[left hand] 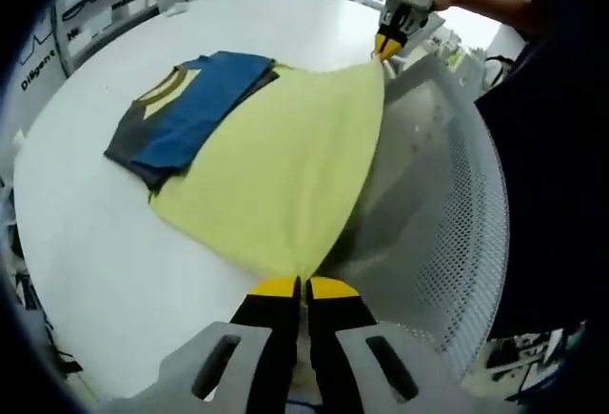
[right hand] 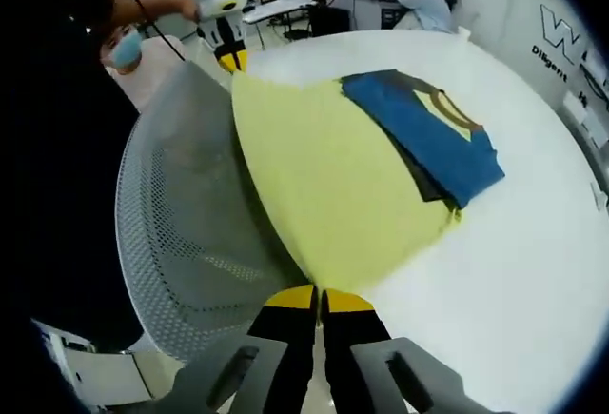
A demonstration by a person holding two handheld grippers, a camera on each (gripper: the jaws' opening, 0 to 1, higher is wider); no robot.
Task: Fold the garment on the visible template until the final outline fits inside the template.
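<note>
Each tool, left and right, is closed on a corner of the shirt, stretching the hem taut above the surface to fold it.

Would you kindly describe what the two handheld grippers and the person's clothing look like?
Each gripper, left and right, has two black jaws tipped in yellow, rising from a light grey body with slotted openings. The person wears a dark sleeve.
</note>
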